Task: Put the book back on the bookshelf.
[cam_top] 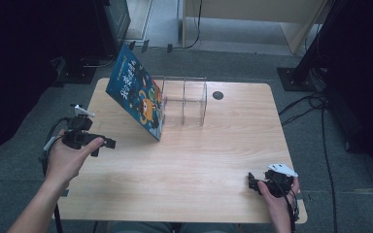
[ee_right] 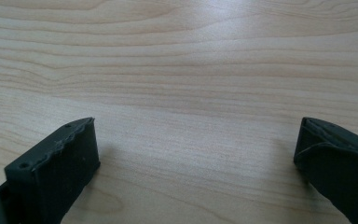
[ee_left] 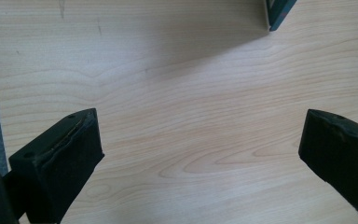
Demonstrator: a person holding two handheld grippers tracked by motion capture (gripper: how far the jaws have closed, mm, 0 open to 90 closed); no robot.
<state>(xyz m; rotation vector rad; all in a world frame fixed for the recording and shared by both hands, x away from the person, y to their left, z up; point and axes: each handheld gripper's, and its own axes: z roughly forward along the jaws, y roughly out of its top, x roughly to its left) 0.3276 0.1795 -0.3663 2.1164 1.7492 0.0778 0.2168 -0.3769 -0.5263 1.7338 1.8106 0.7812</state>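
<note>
Left hand-held gripper [cam_top: 108, 143] jaws wide, empty, over table [cam_top: 213, 165] near blue book [cam_top: 137, 92] leaning on clear rack [cam_top: 184, 102]; right hand-held gripper [cam_top: 252, 183] wide, empty, near front edge.

The high view looks from above the person's side, forward and down, far enough to take in the whole pale wooden tabletop [cam_top: 184, 160] and the grey floor around it.

The left gripper view sits very near the tabletop [ee_left: 182, 93], looking along the black jaws of the left hand-held gripper [ee_left: 200, 149]. At its top edge is a corner of the blue picture book [ee_left: 277, 11], which the high view shows leaning up [cam_top: 136, 92].

The right gripper view is also low and close, facing bare wood [ee_right: 182, 70] between the jaws of the right hand-held gripper [ee_right: 196, 154].
</note>
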